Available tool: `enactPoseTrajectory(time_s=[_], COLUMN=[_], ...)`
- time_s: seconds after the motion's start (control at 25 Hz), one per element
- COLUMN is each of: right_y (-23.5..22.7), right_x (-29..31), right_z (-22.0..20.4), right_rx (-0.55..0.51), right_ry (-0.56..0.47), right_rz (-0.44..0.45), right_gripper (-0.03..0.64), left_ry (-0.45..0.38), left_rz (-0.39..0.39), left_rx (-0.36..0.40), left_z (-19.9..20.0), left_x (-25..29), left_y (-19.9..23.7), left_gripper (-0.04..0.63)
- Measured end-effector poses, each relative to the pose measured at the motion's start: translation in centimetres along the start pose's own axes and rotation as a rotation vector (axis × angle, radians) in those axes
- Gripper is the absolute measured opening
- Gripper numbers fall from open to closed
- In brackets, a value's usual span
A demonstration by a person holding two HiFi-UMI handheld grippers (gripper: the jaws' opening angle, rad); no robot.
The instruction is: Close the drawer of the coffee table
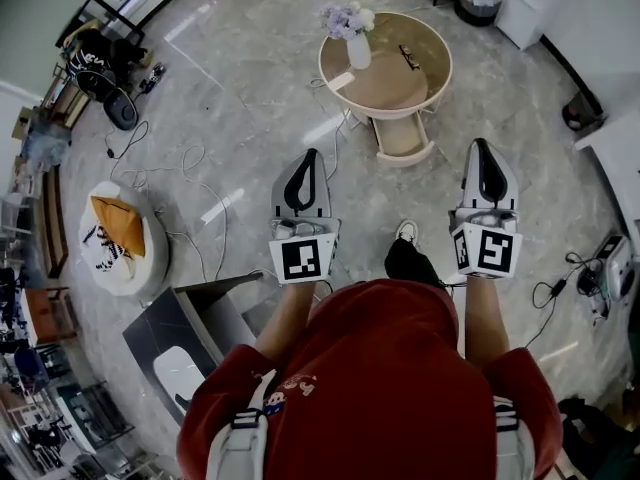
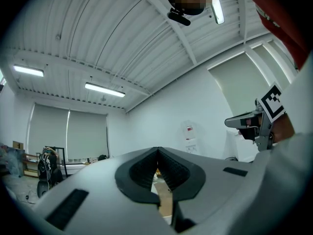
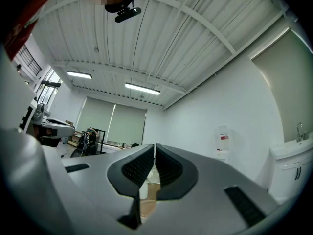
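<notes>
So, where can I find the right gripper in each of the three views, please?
Head view: the right gripper is right of centre, jaws together, pointing up the picture.
Left gripper view: at the right edge, seen from the side.
Right gripper view: bottom centre, its own shut jaws.
Shared landmark: the person's red shirt, top right in the left gripper view, top left in the right gripper view.

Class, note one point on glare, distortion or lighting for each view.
Head view: fisheye bends the room's edges; light glares in streaks on the glossy floor. Left gripper view: the strip lights blow out white, corners go black. Right gripper view: same black corners; the ceiling beams curve.
</notes>
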State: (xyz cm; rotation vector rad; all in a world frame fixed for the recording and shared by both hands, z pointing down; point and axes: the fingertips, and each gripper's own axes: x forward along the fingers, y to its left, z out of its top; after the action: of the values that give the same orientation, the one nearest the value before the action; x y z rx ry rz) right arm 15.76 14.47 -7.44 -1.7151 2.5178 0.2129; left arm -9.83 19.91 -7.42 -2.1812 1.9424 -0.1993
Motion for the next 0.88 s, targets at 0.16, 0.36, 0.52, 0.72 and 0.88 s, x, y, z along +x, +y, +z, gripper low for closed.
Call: enactPoseTrajectory(time_s=[0.16, 0.36, 0.52, 0.72, 0.88], right_y=[-3.8, -8.1, -10.4, -11.6, -12.0], right_x=[4.1, 8.8, 11.9, 14.8, 16.0], right_z=[-0.8, -3.0, -5.1, -7.1, -8.2], right_rx=[-0.001, 0.004, 0.027, 0.037, 0.016], right_ry=[-0.002, 0.021, 0.028, 0.049, 0.059], right_rz=[-0.007, 0.003, 0.005, 0.007, 0.002], right_gripper=[0.025, 0.025, 0.025, 0.025, 0.025], left_ry=[-0.057, -0.052, 0.006, 0.009, -0.032], left_rz=[0.037, 0.028, -0.002, -0.030, -0.049], left_rx=[-0.013, 0.001, 0.064, 0.085, 0.087], left_z=[1.4, 1.2, -0.2, -0.8, -1.3], left_x=[5.8, 12.5, 16.2, 19.4, 21.4], left_y=[-0.3, -2.3, -3.8, -4.7, -5.0], left_gripper=[0.014, 0.014, 0.014, 0.014, 0.014])
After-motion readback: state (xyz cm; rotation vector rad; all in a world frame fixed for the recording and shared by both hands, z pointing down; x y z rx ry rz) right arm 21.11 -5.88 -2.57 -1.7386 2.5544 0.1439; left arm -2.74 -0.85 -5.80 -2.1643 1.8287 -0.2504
